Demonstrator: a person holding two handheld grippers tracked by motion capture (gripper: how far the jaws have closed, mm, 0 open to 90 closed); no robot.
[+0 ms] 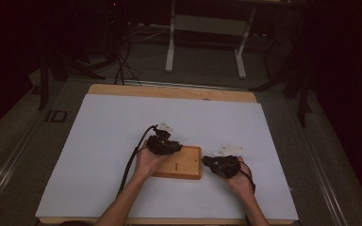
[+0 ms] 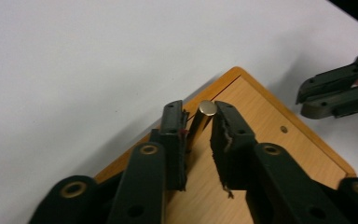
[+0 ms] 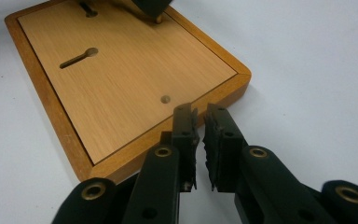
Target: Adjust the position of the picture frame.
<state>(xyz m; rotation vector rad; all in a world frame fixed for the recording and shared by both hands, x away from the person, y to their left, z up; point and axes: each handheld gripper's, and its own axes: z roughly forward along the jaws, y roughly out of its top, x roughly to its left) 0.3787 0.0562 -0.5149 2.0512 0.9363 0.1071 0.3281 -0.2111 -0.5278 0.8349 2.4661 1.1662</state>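
Note:
A flat wooden board (image 1: 187,165) lies on the white sheet, with keyhole slots (image 3: 79,57) and a small round hole (image 3: 166,99) near one corner. My left gripper (image 2: 199,109) is over the board's far left corner (image 1: 165,143), shut on a short brass peg (image 2: 208,108). The peg stands upright, its lower end (image 3: 158,19) at the board's surface. My right gripper (image 3: 198,112) sits at the board's right edge (image 1: 219,165). Its jaws are shut, a thin gap between the pads and nothing held. It is also seen from the left gripper view (image 2: 335,91).
A white sheet (image 1: 122,127) covers the wooden table (image 1: 169,91). Beyond the table's far edge are a dark floor with cables (image 1: 120,66) and the white legs of another table (image 1: 170,47).

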